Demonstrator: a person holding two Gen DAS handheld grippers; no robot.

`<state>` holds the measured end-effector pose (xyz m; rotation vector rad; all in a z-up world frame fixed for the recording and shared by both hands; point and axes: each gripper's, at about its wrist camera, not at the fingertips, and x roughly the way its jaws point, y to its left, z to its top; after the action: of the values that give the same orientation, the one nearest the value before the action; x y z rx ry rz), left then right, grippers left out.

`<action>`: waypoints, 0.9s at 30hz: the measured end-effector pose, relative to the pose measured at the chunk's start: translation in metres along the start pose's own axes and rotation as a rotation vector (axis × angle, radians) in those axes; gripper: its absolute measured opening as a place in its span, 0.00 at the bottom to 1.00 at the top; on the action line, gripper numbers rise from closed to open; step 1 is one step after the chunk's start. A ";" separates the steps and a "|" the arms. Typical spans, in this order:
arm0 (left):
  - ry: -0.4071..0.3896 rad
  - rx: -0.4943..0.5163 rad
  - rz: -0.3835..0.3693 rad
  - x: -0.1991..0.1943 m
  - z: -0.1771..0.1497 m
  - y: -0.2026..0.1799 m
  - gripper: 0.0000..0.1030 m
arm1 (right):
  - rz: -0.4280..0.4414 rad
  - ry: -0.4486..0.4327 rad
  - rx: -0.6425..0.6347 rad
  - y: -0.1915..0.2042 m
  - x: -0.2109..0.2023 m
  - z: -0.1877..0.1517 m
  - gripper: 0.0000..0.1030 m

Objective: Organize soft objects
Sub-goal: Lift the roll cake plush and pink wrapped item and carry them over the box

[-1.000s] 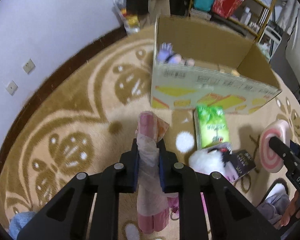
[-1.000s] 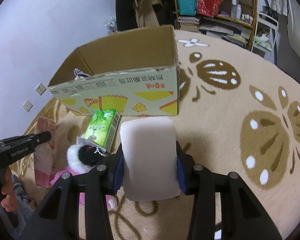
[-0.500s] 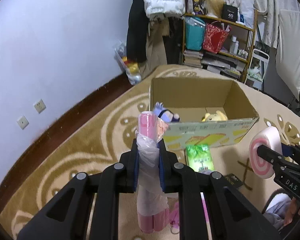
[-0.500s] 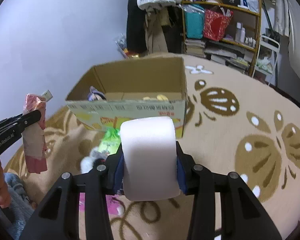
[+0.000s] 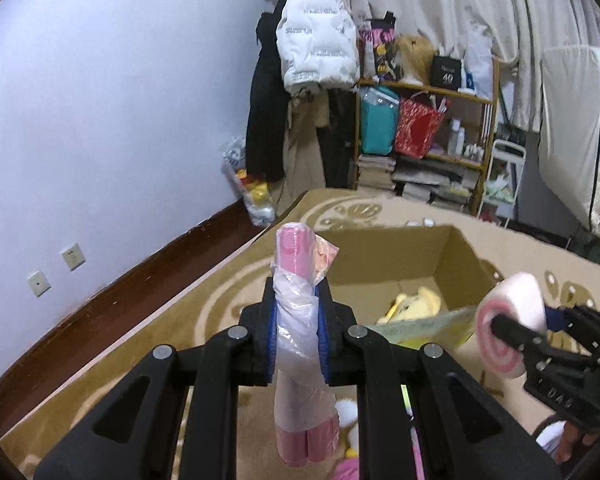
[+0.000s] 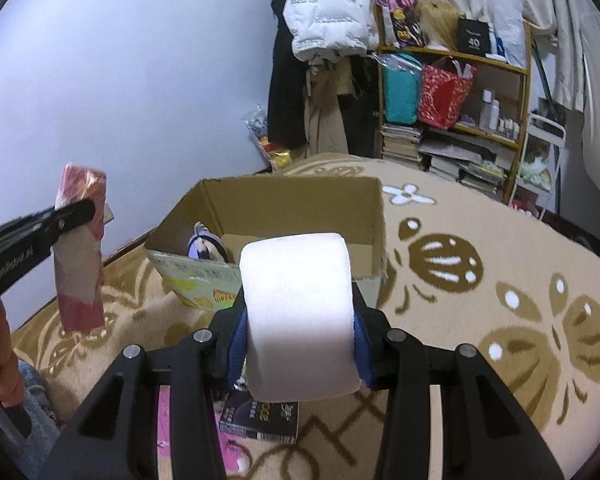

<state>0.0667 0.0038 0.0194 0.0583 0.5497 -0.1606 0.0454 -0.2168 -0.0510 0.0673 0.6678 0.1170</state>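
Observation:
My left gripper (image 5: 296, 312) is shut on a pink bundle wrapped in clear plastic (image 5: 298, 344), held upright in the air before the open cardboard box (image 5: 452, 252). It also shows in the right wrist view (image 6: 80, 252). My right gripper (image 6: 298, 320) is shut on a pink-and-white swirl roll cushion (image 6: 300, 316), held above the carpet in front of the box (image 6: 300, 200); the roll shows in the left wrist view (image 5: 512, 320). A yellow plush (image 5: 416, 304) and a purple-haired doll (image 6: 204, 244) lie inside the box.
A patterned beige carpet (image 6: 500, 240) covers the floor. A dark packet (image 6: 260, 420) and pink soft items (image 6: 228, 452) lie below my right gripper. A shelf with bags and books (image 6: 452, 112) and hanging coats (image 5: 316, 40) stand behind the box, beside the wall (image 5: 100, 120).
Both grippers have risen with their loads, so the box's inside now shows. The green packet and white plush on the carpet have dropped mostly out of view.

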 end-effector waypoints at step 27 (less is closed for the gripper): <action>-0.047 0.038 -0.047 0.079 0.045 -0.019 0.15 | 0.048 -0.098 -0.018 -0.009 0.052 0.052 0.45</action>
<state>0.1531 -0.0300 0.0163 0.0786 0.5012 -0.2182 0.1187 -0.2201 -0.0428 0.0709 0.5678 0.1649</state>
